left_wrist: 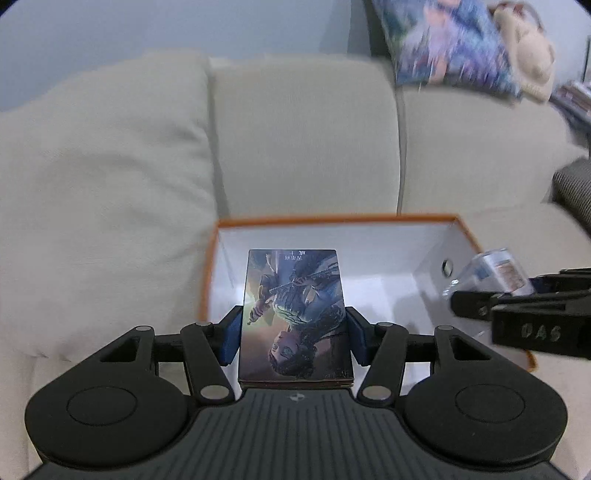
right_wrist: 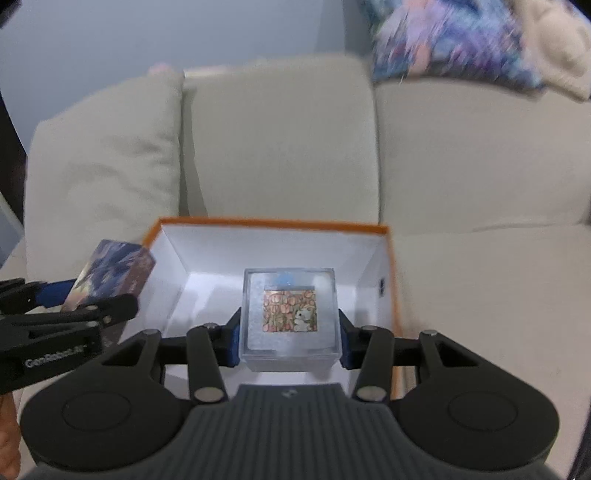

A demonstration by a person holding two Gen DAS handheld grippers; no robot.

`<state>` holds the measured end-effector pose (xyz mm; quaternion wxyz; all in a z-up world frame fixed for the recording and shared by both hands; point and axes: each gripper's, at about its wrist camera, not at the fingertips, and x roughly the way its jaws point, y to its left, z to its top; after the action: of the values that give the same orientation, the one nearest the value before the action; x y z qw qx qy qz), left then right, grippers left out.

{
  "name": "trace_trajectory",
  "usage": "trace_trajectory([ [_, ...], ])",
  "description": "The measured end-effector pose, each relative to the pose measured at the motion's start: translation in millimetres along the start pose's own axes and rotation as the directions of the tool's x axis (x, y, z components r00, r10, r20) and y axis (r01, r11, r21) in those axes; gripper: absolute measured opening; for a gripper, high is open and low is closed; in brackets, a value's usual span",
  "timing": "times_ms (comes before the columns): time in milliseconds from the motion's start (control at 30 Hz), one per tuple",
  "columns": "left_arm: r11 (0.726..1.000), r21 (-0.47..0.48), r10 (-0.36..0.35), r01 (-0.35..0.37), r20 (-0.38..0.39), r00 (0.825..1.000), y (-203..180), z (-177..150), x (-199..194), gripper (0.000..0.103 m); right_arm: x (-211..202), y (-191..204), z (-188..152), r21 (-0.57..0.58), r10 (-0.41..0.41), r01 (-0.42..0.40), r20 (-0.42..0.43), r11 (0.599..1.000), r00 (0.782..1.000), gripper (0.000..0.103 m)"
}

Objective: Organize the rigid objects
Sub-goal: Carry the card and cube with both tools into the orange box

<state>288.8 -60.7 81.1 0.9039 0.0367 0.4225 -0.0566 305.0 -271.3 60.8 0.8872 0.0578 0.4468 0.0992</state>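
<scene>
sofa (left_wrist: 303,140) under orange-rimmed box (left_wrist: 332,220); grey wall (left_wrist: 147,26) behind.

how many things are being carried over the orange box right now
2: a card deck shut in the left gripper, and a clear cube shut in the right gripper. Parts of the box floor are hidden.

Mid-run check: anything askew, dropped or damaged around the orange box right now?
Nothing stands out. The card deck and clear cube sit squarely in their grips above the open orange box, which looks intact on the sofa.
</scene>
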Motion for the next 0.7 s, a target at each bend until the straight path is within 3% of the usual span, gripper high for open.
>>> trace_trajectory([
  [167, 0.999, -0.041, -0.028, 0.022, -0.153, 0.988, 4.7, 5.5, 58.4, 0.065, 59.4, 6.9, -0.4, -0.042, -0.015, 0.009, -0.151, 0.999, 0.988, 0.048],
  [333, 1.0, -0.001, 0.006, -0.007, -0.237, 0.972, 0.5, -2.6, 93.2, 0.065, 96.0, 11.3, -9.0, -0.099, -0.057, 0.034, -0.239, 0.995, 0.969, 0.048],
  [533, 0.999, 0.038, 0.026, -0.014, -0.323, 0.946, -8.2, -11.2, 116.4, 0.065, 128.5, 12.1, -18.4, -0.132, -0.098, 0.052, -0.366, 0.99, 0.926, 0.048],
  [633, 0.998, 0.05, 0.047, -0.029, -0.401, 0.915, -8.3, -8.7, 127.3, 0.065, 132.1, 10.5, -17.0, -0.125, -0.096, 0.049, -0.403, 0.991, 0.91, 0.048],
  [700, 0.996, 0.072, 0.073, -0.047, -0.42, 0.904, -8.2, -10.9, 130.6, 0.065, 137.7, 9.6, -17.7, -0.13, -0.114, 0.063, -0.44, 0.99, 0.891, 0.048],
])
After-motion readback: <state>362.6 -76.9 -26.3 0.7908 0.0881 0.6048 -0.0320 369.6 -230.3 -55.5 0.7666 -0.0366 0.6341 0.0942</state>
